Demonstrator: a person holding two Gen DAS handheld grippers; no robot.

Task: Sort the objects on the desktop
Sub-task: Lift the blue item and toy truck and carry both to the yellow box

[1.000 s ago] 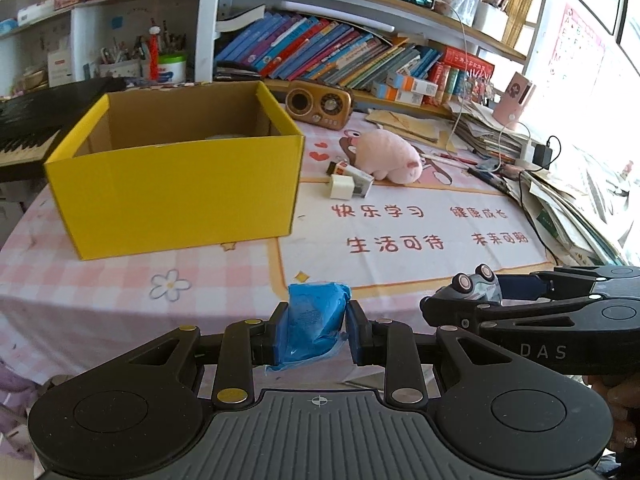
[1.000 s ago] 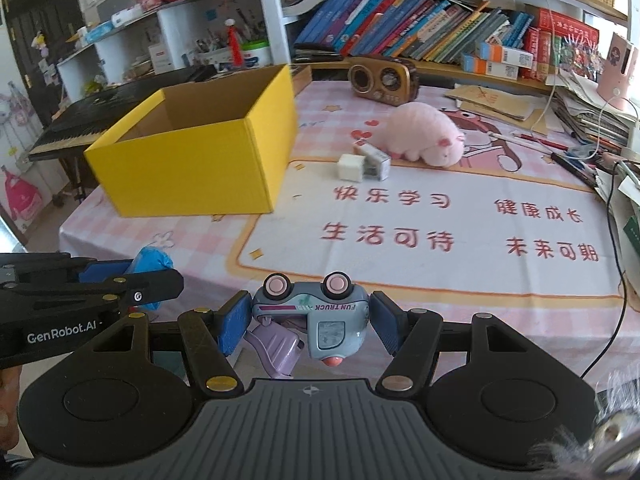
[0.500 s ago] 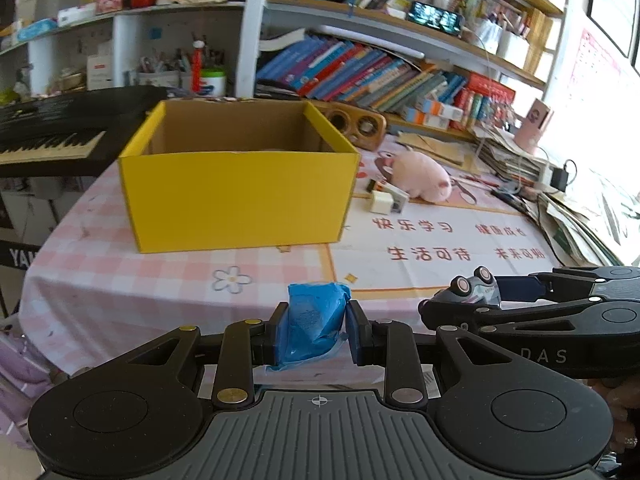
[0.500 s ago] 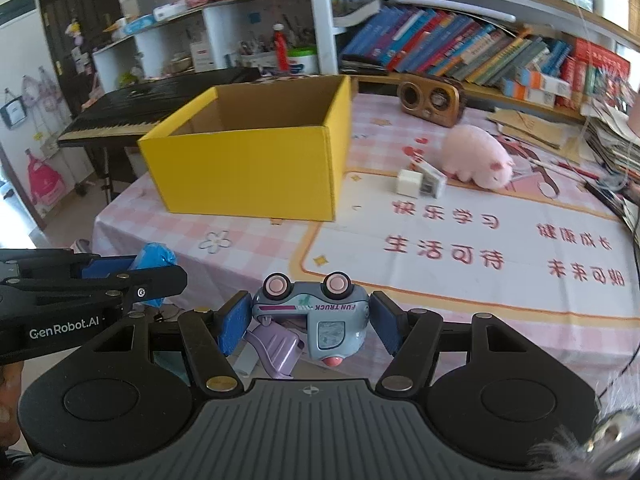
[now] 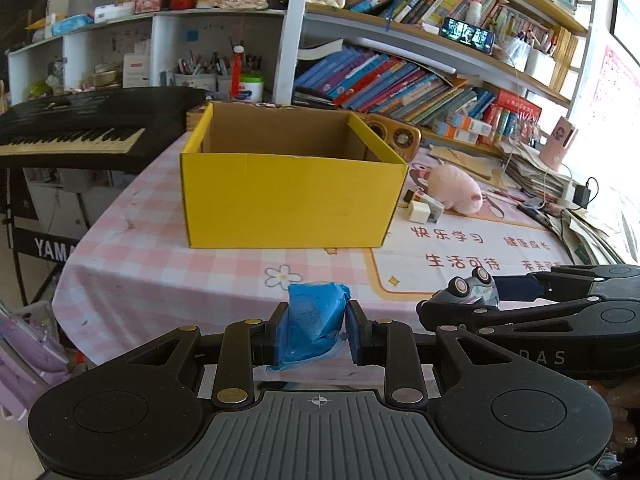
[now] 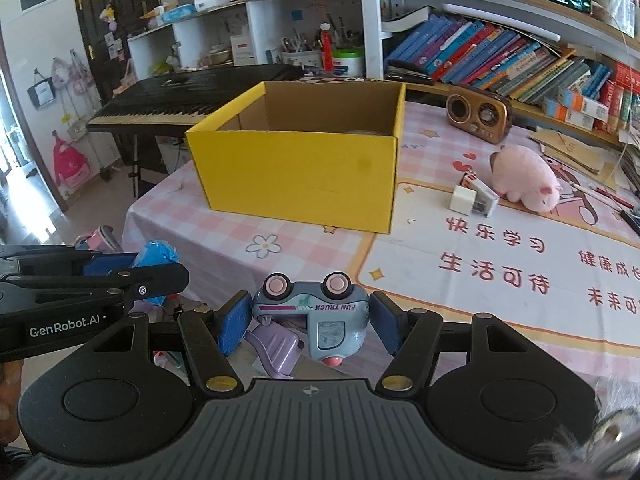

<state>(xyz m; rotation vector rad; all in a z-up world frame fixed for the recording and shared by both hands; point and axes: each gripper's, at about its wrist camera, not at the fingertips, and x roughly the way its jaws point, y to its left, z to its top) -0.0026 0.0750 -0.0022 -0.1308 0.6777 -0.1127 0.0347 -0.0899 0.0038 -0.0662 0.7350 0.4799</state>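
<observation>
With the left hand-held gripper [image 5: 313,330] clamped on a crumpled blue packet [image 5: 315,322] and the right hand-held gripper [image 6: 308,316] pinching an upside-down toy truck [image 6: 316,312] — both short of the yellow box [image 5: 288,196] on the bench [image 5: 160,264] — the truck's rounded body could slip, or either load could clip the box's near wall.

Black hand-held gripper [image 5: 314,330], blue pads [image 5: 352,334], brass screws.

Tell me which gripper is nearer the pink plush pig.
Right. The right gripper, holding the toy truck, sits nearer the pink plush pig; the left gripper is farther left.
</observation>
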